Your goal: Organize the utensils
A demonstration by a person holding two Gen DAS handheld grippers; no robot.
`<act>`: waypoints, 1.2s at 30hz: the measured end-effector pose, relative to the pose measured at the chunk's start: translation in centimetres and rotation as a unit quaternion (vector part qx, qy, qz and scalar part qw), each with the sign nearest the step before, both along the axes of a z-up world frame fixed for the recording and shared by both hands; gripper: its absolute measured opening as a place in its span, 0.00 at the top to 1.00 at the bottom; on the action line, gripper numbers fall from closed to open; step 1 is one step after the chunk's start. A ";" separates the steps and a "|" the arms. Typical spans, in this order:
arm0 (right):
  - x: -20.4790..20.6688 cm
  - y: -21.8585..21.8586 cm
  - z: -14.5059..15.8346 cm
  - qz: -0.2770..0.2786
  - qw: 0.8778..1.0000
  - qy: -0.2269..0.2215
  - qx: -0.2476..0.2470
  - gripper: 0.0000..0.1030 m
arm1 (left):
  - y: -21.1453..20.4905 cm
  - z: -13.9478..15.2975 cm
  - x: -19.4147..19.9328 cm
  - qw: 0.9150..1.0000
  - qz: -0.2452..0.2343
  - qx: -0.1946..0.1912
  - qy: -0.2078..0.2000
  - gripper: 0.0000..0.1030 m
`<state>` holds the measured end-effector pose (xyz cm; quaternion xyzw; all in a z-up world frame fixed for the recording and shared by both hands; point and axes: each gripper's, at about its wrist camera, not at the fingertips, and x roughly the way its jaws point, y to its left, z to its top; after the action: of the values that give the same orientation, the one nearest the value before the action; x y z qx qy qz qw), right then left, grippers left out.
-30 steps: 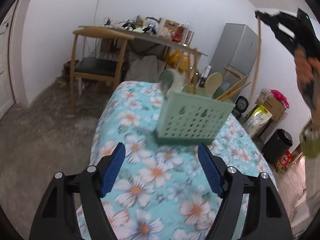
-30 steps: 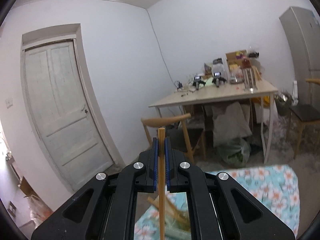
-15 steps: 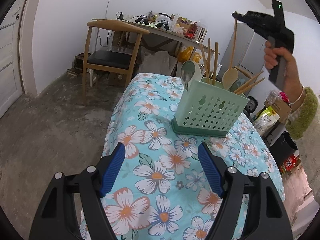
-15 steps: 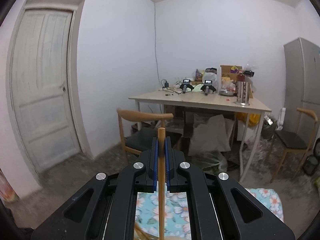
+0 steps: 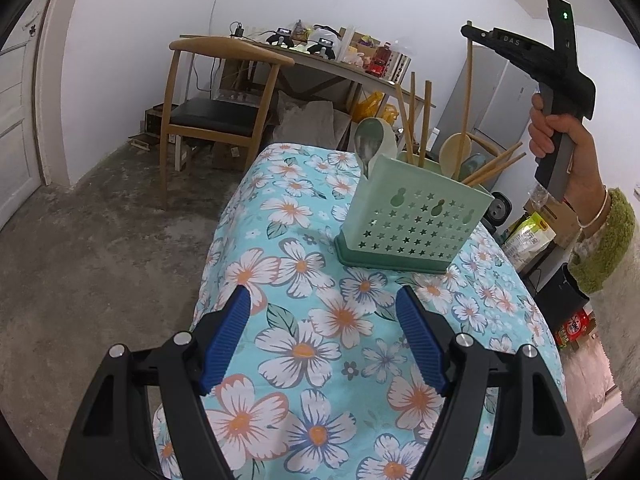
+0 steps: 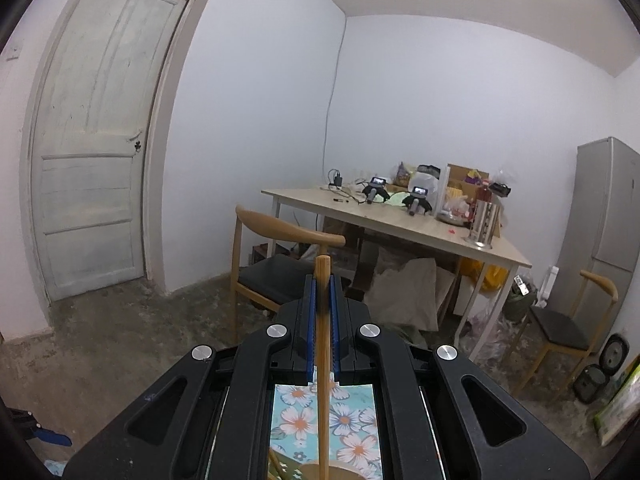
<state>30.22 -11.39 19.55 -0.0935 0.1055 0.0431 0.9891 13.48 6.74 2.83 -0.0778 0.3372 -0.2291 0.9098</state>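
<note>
Looking across the table (image 5: 280, 216) from my left tool's camera, I see its turquoise floral cloth filling the middle of the view, with bare grey floor to the left. On the far half of the table stands the pale green utensil holder (image 5: 412, 224), star-punched walls upright on a darker green base. It carries a grey-green ladle (image 5: 370, 140) at its left end, chopsticks (image 5: 424, 120) standing in the middle and more chopsticks leaning out to the right. My left tool (image 5: 322, 340) sits low over the near end of the cloth, blue pads wide apart with nothing between them, well short of the holder. My right tool (image 6: 323, 308), seen from the left camera up at the right, is clamped tight on the handle of a wooden spoon (image 5: 456, 152), which hangs straight down with its bowl inside the holder, among the other utensils.
</note>
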 end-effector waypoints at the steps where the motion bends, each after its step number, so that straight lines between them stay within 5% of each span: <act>1: 0.2 0.1 0.1 0.001 1.000 -0.001 0.002 0.95 | 0.0 0.0 0.0 1.000 0.000 0.000 0.000 0.29; 15: 1.5 1.2 -1.3 -0.002 1.000 0.017 -0.008 0.93 | 0.4 0.1 -0.2 1.000 0.008 -0.002 0.000 0.29; 29: -3.5 -1.2 -0.3 -0.014 0.998 0.018 0.055 0.55 | 0.2 0.0 -0.5 1.000 0.003 -0.005 0.001 0.29; 36: -9.4 -3.2 -1.9 -0.013 0.989 0.080 0.124 0.21 | -0.6 0.5 -0.9 1.000 -0.010 -0.011 0.002 0.26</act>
<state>20.87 -14.64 17.65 0.0345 0.1791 0.0500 0.9820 12.59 6.12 3.35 -0.0851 0.3372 -0.2419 0.9058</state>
